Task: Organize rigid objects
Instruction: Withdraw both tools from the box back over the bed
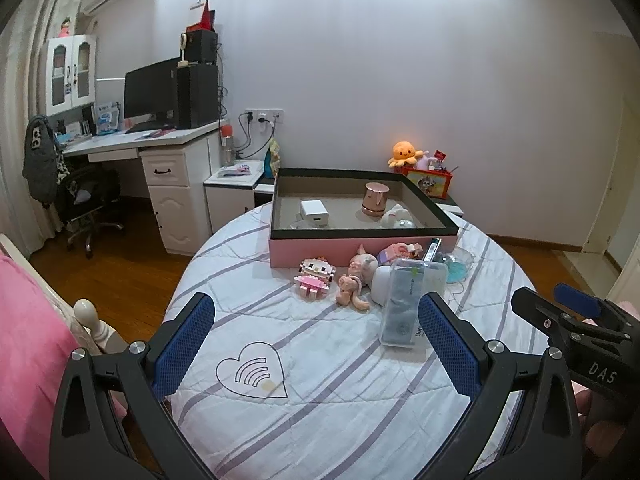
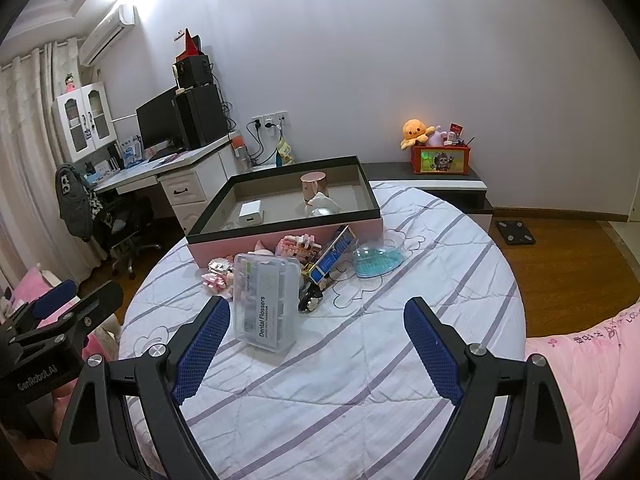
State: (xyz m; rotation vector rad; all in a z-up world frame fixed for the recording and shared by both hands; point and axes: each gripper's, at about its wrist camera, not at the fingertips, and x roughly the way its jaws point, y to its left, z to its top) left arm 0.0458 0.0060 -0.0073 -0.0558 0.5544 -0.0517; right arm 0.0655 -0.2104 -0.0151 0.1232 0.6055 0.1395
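Both tongs, left (image 1: 316,348) and right (image 2: 316,354), gape empty — square the right on the flosser box (image 2: 266,306), then lift into the tray (image 2: 280,222).

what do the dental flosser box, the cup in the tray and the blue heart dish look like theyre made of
Flosser box: clear, hard, glossy plastic, since its contents show through.
Cup: probably metal with a shiny rose-gold finish and bright reflections, though it could be plated plastic.
Heart dish: transparent blue-tinted plastic or glass; the bedsheet stripes show through it.
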